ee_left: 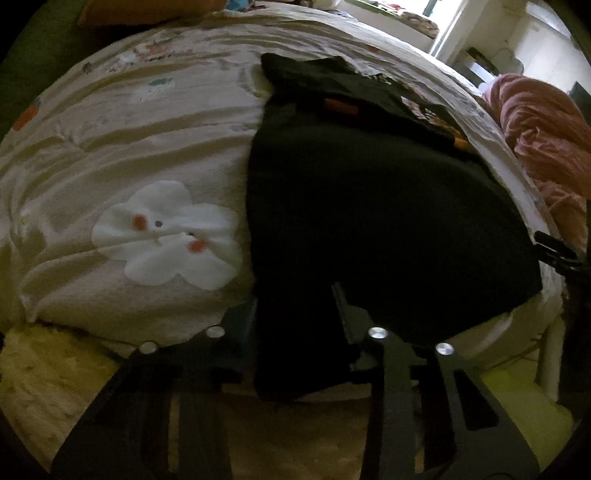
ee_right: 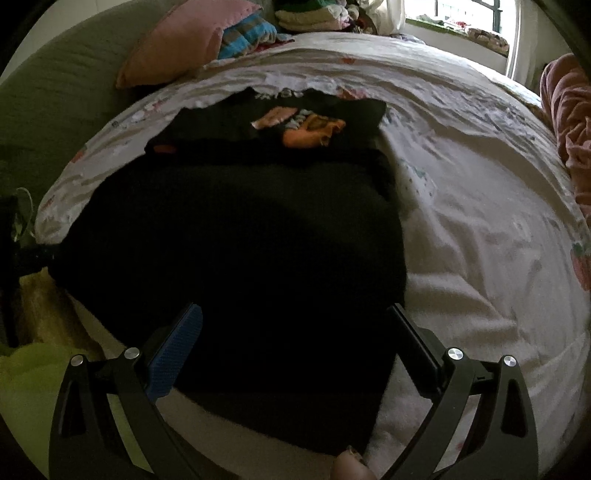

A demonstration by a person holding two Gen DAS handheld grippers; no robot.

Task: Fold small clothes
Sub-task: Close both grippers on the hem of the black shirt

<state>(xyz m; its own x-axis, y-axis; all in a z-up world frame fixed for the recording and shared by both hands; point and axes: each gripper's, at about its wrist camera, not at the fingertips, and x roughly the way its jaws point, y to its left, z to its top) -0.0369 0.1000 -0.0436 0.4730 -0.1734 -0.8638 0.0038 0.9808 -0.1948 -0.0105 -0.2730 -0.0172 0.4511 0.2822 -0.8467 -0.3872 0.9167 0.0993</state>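
Note:
A black garment (ee_left: pixel 388 206) with an orange print at its far end lies on the bed; it also shows in the right wrist view (ee_right: pixel 240 236). My left gripper (ee_left: pixel 295 325) is shut on the garment's near left corner, with dark cloth hanging between its fingers over the bed edge. My right gripper (ee_right: pixel 295 332) is open, its jaws wide apart over the garment's near edge, the blue-padded finger (ee_right: pixel 173 354) on the left. My right gripper's tip shows at the right edge of the left wrist view (ee_left: pixel 554 251).
The bed has a cream quilt (ee_left: pixel 129 155) with a white flower patch (ee_left: pixel 166 236). A pink blanket (ee_left: pixel 546 129) lies at the right. A pink pillow (ee_right: pixel 184 40) and stacked folded clothes (ee_right: pixel 310 14) sit at the bed's head. A green sofa (ee_right: pixel 55 92) is at the left.

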